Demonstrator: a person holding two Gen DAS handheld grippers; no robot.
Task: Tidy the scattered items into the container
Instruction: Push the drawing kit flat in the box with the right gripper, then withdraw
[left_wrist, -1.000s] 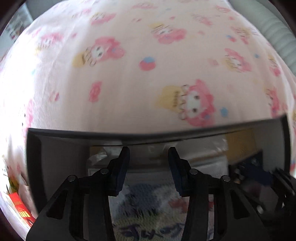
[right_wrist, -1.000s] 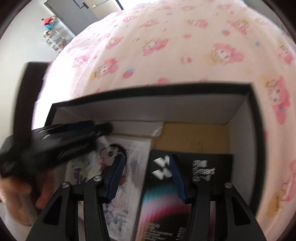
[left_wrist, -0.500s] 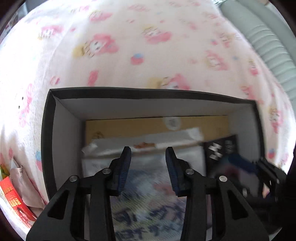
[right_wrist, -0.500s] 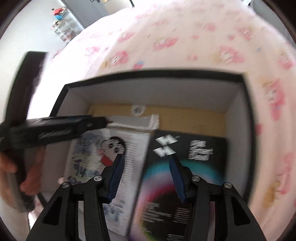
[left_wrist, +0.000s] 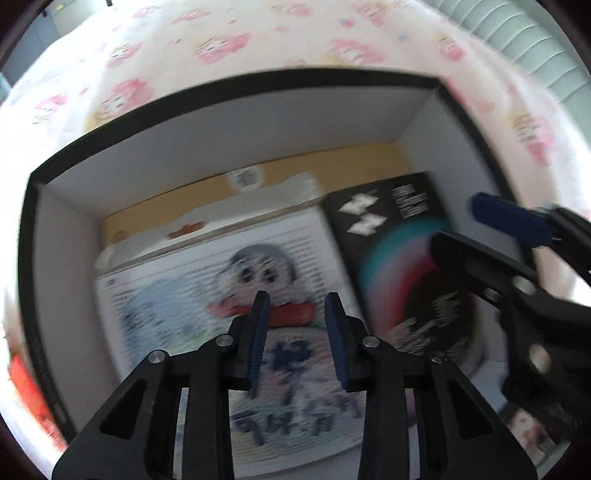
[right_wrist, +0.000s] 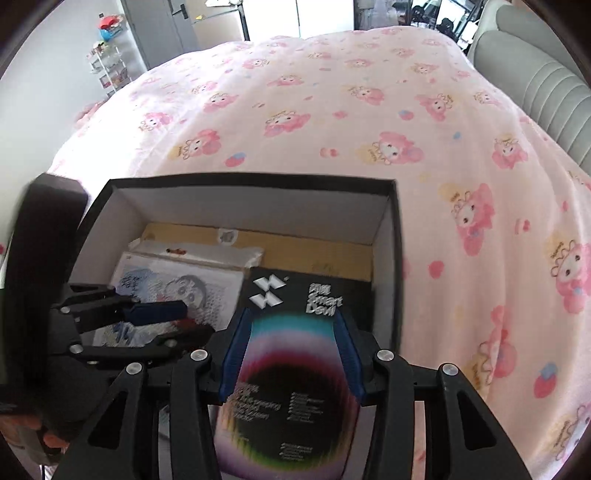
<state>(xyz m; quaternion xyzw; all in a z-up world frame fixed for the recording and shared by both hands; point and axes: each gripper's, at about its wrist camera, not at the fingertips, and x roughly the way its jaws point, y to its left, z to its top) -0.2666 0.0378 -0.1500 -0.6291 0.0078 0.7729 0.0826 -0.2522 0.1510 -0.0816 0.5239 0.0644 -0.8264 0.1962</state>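
Note:
A black-rimmed box with white inner walls (left_wrist: 236, 155) (right_wrist: 258, 208) stands on the bed. Inside lie a white cartoon-print packet (left_wrist: 177, 291) (right_wrist: 207, 284), a black box with a rainbow ring (left_wrist: 399, 236) (right_wrist: 295, 354), a brown carton (left_wrist: 332, 166) under them and a white bag (right_wrist: 207, 253). My left gripper (left_wrist: 296, 299) is open and empty above the cartoon packet; it also shows in the right wrist view (right_wrist: 173, 321). My right gripper (right_wrist: 291, 321) is open and empty above the black box; it also shows in the left wrist view (left_wrist: 480, 229).
The box sits on a pink cartoon-print bedspread (right_wrist: 369, 110). A grey padded headboard (right_wrist: 546, 88) is at the right. A red packet (left_wrist: 26, 387) lies outside the box's left wall. Shelves and a door (right_wrist: 110, 62) are far back.
Both grippers have lifted and pulled back, so the box's whole inside shows. The left gripper has swung over the cartoon packet. Both stay open and empty.

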